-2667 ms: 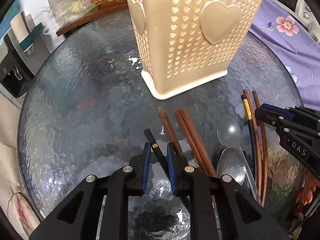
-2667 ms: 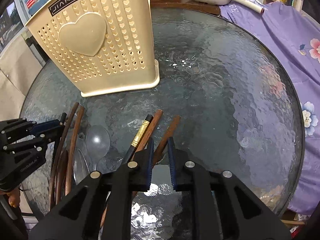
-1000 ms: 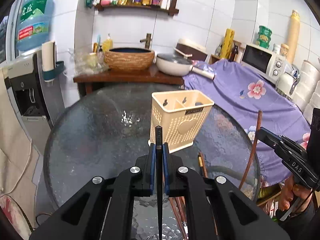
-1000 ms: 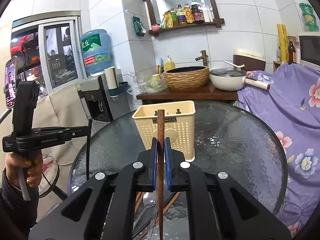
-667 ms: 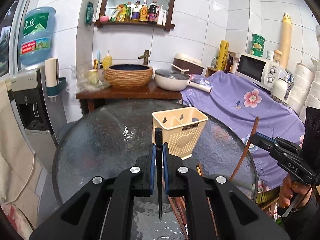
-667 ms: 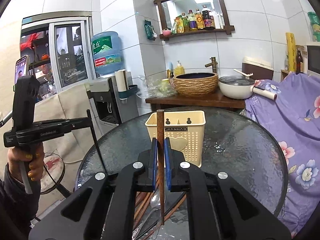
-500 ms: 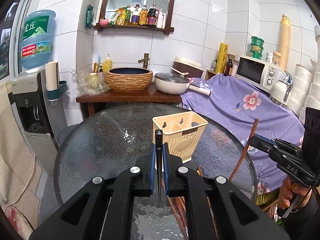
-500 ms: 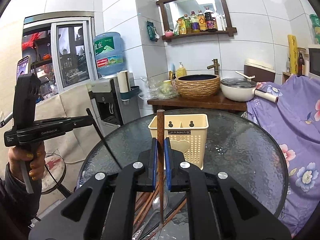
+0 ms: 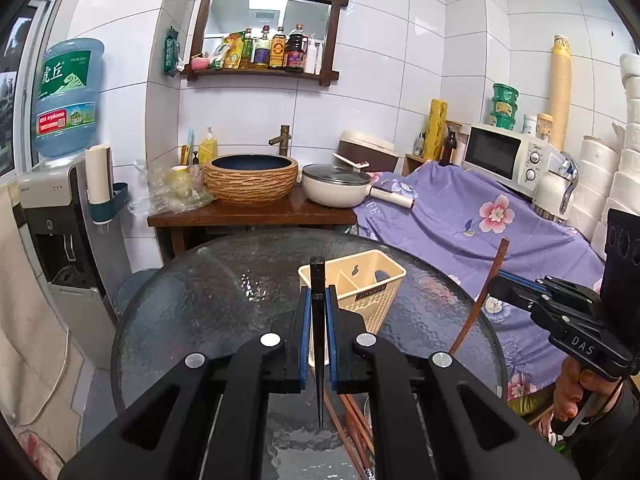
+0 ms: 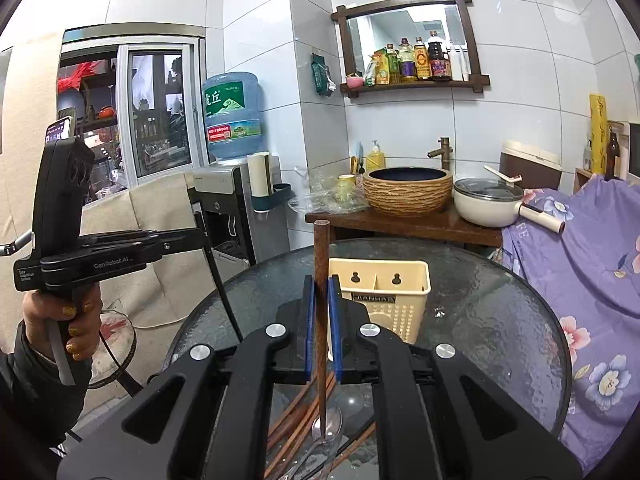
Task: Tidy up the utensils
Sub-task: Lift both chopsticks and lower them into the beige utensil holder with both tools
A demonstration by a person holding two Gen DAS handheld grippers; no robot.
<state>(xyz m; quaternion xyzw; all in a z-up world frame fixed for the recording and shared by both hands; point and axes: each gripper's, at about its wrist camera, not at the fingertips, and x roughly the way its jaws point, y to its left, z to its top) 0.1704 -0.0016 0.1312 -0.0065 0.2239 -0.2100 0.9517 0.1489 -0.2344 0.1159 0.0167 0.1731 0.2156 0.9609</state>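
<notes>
Chopsticks are what I carry now, one in each hand. My left gripper is closed tight on the black chopstick, which stands nearly upright between the blue pads, thin tip down. My right gripper is closed the same way on the brown wooden chopstick, also upright.

The cream holder stands on the glass table ahead of both grippers and lower than them, its open compartments facing up. I judge that each long axis already suits a drop from above, and neither hand looks clearly nearer.

More chopsticks and spoons lie on the glass below my fingers.

On the holder I read "JIANHAO". The left gripper's body shows "GenRobot.AI", the right one "DAS".
</notes>
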